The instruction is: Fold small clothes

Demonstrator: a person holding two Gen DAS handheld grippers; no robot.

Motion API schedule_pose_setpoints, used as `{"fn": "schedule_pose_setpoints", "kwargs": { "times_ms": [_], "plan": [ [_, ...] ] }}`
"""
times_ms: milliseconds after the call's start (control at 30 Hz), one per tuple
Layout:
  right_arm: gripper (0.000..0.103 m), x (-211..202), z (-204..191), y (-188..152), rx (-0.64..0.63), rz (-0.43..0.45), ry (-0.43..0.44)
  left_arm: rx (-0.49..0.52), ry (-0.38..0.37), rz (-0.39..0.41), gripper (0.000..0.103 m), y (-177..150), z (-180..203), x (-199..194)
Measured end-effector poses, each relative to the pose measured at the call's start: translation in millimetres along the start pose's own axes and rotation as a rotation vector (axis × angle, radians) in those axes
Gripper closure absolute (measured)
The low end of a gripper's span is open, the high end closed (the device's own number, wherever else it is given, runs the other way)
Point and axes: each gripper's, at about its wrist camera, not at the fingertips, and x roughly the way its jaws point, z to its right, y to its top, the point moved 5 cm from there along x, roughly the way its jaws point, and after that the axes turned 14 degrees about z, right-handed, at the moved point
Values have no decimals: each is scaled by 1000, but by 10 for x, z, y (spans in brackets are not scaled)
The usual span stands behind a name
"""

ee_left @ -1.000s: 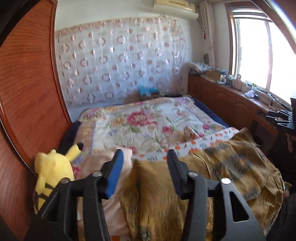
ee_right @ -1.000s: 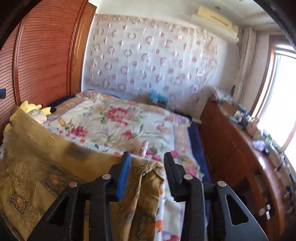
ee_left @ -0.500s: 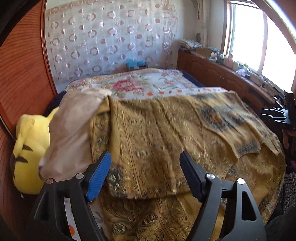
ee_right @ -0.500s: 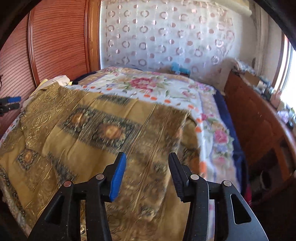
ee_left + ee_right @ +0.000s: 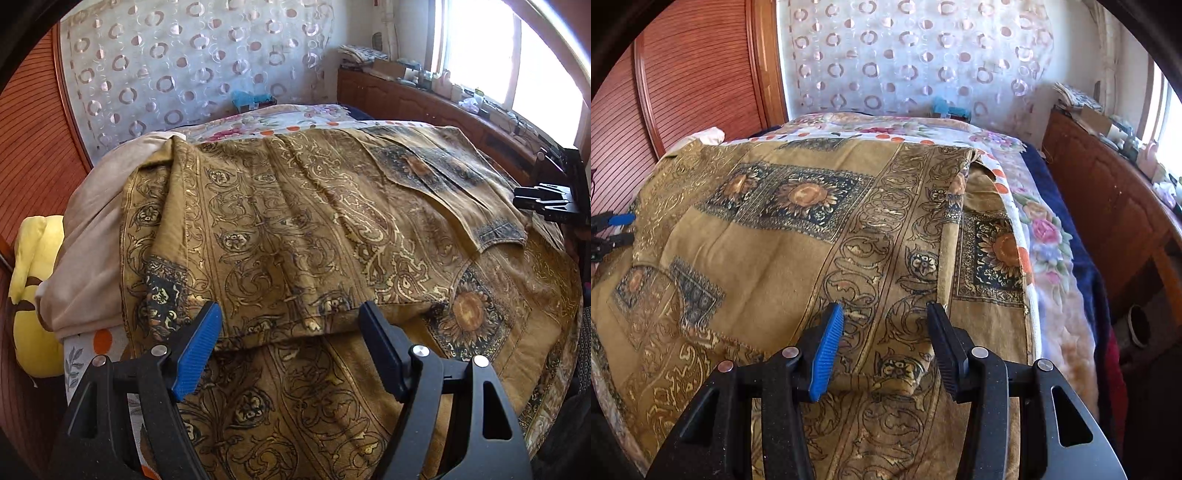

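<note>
Garment [image 5: 295, 229]: mustard-gold cloth, dark scrollwork bands and sunflower panels, folded over itself on the bed [image 5: 1045, 236]. Folded edge lies just ahead of and under both claws. Left gripper [image 5: 290, 328]: jaws wide apart, gripping nothing. Right gripper [image 5: 884, 332]: jaws parted, hem between them, pads clear.

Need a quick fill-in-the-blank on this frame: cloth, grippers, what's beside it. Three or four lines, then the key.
1. The gold patterned cloth lies folded over on the ___.
2. Both the left gripper and the right gripper have their jaws ___, pads clear of the cloth.
3. The plush toy left of the cloth is ___ in colour.
4. The beige garment lies between the plush toy and the ___.

Missing words: bed; open; yellow; gold patterned cloth
</note>
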Motion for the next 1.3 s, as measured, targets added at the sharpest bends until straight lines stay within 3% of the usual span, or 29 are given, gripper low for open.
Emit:
{"fn": "schedule_pose_setpoints", "kwargs": {
  "times_ms": [67,167,367,600,833,933,1167,1267,1300],
  "plan": [
    [54,-39,19,-33,-14,-4,-6,3,-1,-18,26,-22,0,11],
    [44,-202,108,-182,-5,0,-39,10,-3,-31,26,-76,0,-4],
    [43,-355,324,-253,64,12,-33,11,1,-30,26,-137,-61,-59],
    [41,-118,172,-278,35,8,-44,8,3,-29,25,-127,-74,-48],
    [41,-19,132,-251,76,0,-16,-87,-35,81,25,98,-234,-382],
    [41,-31,95,-216,94,24,-2,-112,10,103,33,224,-385,-461],
    [41,-9,126,-101,112,32,-25,-167,61,23,61,232,-624,-218],
    [42,73,118,-103,110,5,-23,-153,90,-20,63,160,-647,-68],
    [46,120,121,-123,110,-12,-27,-148,96,-29,63,137,-645,-42]
  ]
}}
